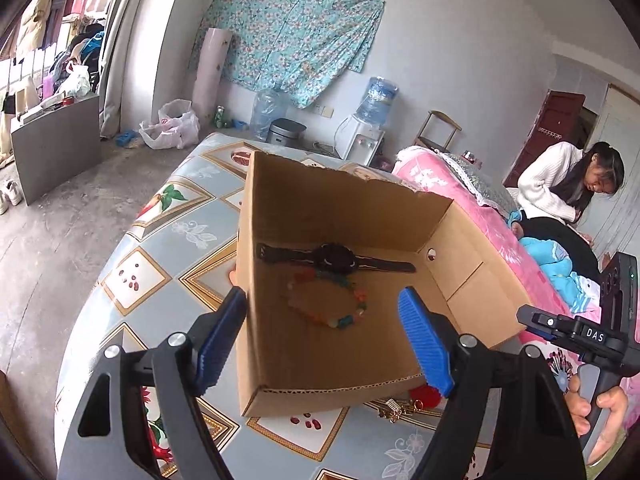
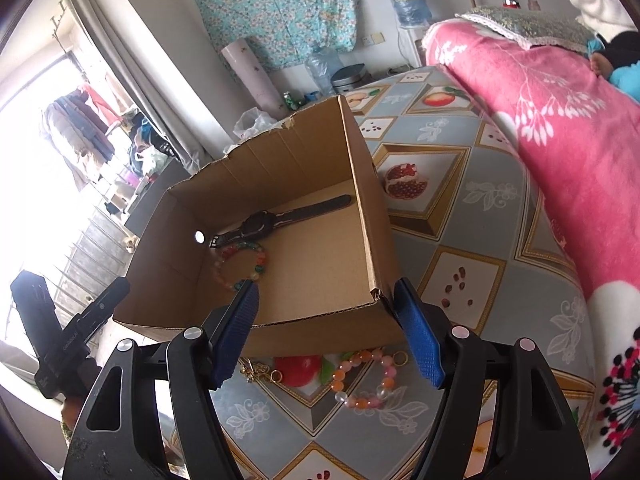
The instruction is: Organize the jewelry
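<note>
A cardboard box is sitting open on the table, which is wearing a fruit-patterned cloth. Inside the box, a black watch is lying stretched along the far wall, and a bead bracelet of mixed colours is lying on the floor just in front of it, touching the strap.

The left tongs are standing spread, straddling the box's near left corner: one blue pad is sitting outside the left wall, the other is hanging over the inside. Nothing is pinched between them.

The right tongs are likewise spread and gripping nothing, hovering over the near right corner of the box. Just below them, outside the box, a pink-and-orange bracelet is lying on the cloth, with a gold chain beside it to its left.

A pink bedspread is lying alongside the table, and a person is sitting on the bed.
</note>
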